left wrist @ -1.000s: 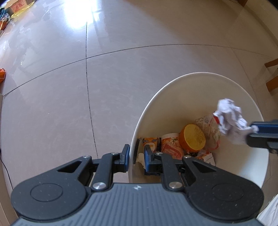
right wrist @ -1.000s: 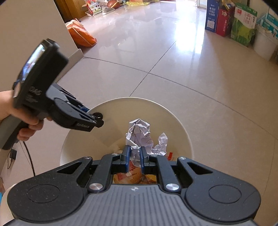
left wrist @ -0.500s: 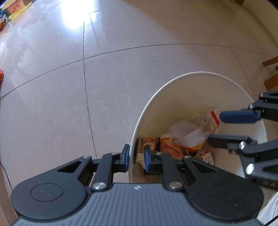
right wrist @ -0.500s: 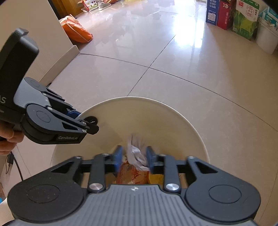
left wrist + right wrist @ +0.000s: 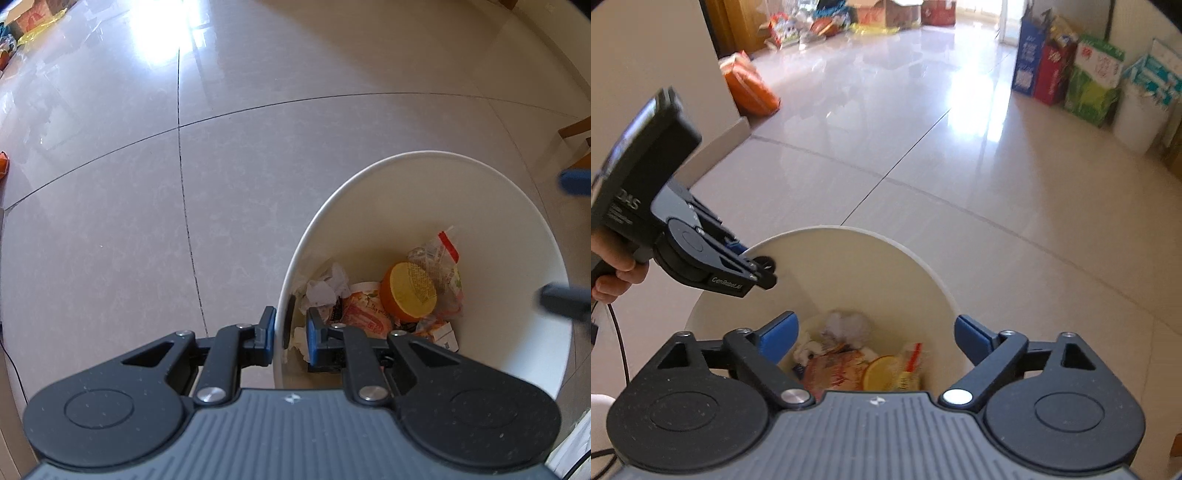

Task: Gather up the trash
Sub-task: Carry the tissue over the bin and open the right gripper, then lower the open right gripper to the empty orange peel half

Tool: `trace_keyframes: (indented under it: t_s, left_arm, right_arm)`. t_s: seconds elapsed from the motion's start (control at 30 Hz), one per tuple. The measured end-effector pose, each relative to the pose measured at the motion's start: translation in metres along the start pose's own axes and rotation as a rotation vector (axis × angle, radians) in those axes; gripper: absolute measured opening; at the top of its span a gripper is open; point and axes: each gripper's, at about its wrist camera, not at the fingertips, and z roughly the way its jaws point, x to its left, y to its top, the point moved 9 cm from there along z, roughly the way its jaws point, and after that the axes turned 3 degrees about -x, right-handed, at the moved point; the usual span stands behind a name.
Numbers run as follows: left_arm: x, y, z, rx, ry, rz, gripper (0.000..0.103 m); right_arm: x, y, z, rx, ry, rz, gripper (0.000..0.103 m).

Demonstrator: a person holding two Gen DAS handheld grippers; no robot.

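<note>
the left hand-held gripper [image 5: 290,330] is pinched tight on the rim of the white bin [image 5: 491,199], one finger inside and one outside. the right hand-held gripper [image 5: 874,332] hangs over the bin, and its jaws are opening wide with nothing between them. the crumpled paper ball [image 5: 327,286] lies inside the bin beside an orange cup [image 5: 408,291] and some wrappers [image 5: 441,262], on the shiny tiled floor [image 5: 147,184].

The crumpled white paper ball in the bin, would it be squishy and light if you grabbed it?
Probably, yes. The crumpled paper ball is all loose folds, so it likely squashes easily and weighs little. Its bumpy shape, wedged between the white bin wall and a printed wrapper, suggests it wouldn't roll far.
</note>
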Motion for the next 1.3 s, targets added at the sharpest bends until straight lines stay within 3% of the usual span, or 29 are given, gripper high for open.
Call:
trace_keyframes:
  t_s: [0.3, 0.5, 0.73, 0.93, 1.17, 1.3]
  left_arm:
    - [-0.002, 0.000, 0.001, 0.003, 0.013, 0.003, 0.015]
    - [-0.002, 0.000, 0.001, 0.002, 0.016, -0.003, 0.015]
    - [-0.001, -0.001, 0.000, 0.003, 0.012, -0.011, 0.015]
    - [-0.001, -0.001, 0.000, 0.004, 0.014, -0.009, 0.015]
    - [-0.001, -0.001, 0.000, 0.005, 0.017, -0.013, 0.015]
    - [-0.001, 0.000, 0.000, 0.005, 0.016, -0.020, 0.015]
  right_arm:
    - [-0.061, -0.017, -0.052, -0.127, -0.129, 0.089, 0.103]
    - [-0.118, -0.059, -0.054, -0.158, -0.274, 0.191, 0.103]
    - [-0.171, -0.150, -0.009, -0.068, -0.323, 0.440, 0.103]
    - [-0.192, -0.224, 0.045, 0.035, -0.388, 0.587, 0.103]
    - [-0.204, -0.278, 0.093, 0.095, -0.470, 0.699, 0.103]
    - [-0.206, -0.299, 0.113, 0.117, -0.456, 0.742, 0.103]
